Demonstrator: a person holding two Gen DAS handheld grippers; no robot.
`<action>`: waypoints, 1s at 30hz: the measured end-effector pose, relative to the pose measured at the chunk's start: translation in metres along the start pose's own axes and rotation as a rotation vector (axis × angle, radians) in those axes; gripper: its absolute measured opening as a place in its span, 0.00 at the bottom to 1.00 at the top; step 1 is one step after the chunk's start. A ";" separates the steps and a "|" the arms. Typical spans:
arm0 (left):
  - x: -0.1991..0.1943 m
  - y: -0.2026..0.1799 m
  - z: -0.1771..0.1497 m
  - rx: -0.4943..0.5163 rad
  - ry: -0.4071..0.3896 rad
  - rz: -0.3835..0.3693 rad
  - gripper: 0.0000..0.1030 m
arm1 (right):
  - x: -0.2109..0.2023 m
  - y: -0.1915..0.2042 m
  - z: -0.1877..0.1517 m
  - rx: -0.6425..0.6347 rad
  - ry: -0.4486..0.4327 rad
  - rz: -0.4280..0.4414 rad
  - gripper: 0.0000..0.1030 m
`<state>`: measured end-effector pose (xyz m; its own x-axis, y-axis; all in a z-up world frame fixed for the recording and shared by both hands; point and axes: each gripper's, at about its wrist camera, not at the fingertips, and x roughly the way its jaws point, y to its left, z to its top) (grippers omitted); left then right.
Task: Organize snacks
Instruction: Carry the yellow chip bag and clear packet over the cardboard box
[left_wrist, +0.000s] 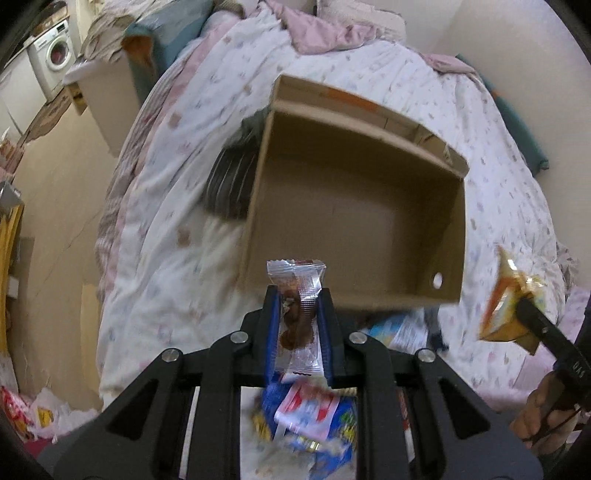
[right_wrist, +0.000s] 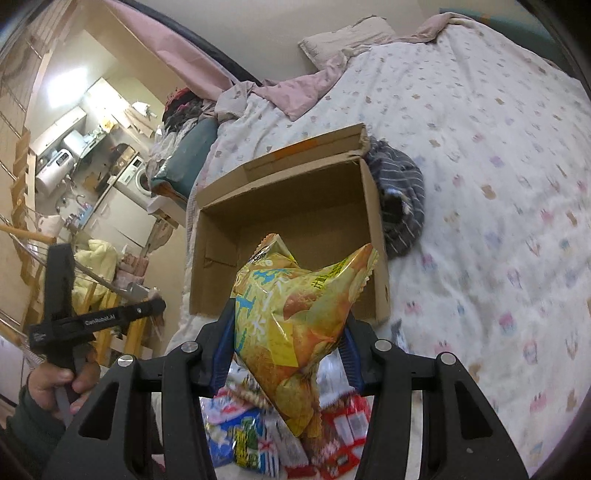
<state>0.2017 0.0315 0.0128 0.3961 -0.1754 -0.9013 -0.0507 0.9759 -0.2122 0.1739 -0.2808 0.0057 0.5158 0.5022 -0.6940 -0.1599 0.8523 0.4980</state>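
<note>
In the left wrist view, the left tongs (left_wrist: 298, 295) are clenched on a small clear packet (left_wrist: 298, 314) with a brown snack inside; the packet stands upright between the blue pads at lower centre, its crimped top poking above the fingertips. Behind it, at centre frame, an open cardboard box (left_wrist: 258, 206) lies on the bed (left_wrist: 166, 229), its inside bare brown card. A dark striped cloth (left_wrist: 229, 184) sits against the box's left wall. Below the tongs, at the bottom edge, a blurred heap of snack packs (left_wrist: 306, 417) lies on the bed.

At the right edge of the same view, the right tongs (left_wrist: 524, 306) carry a yellow chip bag (left_wrist: 506, 302), with a hand (left_wrist: 543, 417) below on the grip.

In the right wrist view, the right tongs (right_wrist: 291, 321) are grasping the chip bag (right_wrist: 295, 317) across its middle, at lower centre, in front of the box (right_wrist: 214, 251). More snack packs (right_wrist: 243, 435) lie beneath. At lower left, the other hand (right_wrist: 55, 384) holds the left tool's handle.
</note>
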 end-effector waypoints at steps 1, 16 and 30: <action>0.004 -0.004 0.006 0.008 -0.011 0.007 0.16 | 0.007 0.000 0.005 -0.001 0.003 0.002 0.50; 0.077 -0.030 0.035 0.107 -0.098 0.006 0.16 | 0.103 -0.006 0.024 -0.105 0.056 -0.054 0.50; 0.096 -0.035 0.020 0.179 -0.094 0.046 0.18 | 0.122 -0.008 0.017 -0.116 0.108 -0.080 0.50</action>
<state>0.2599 -0.0172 -0.0585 0.4812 -0.1252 -0.8676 0.0897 0.9916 -0.0933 0.2523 -0.2290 -0.0738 0.4385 0.4400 -0.7837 -0.2216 0.8980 0.3802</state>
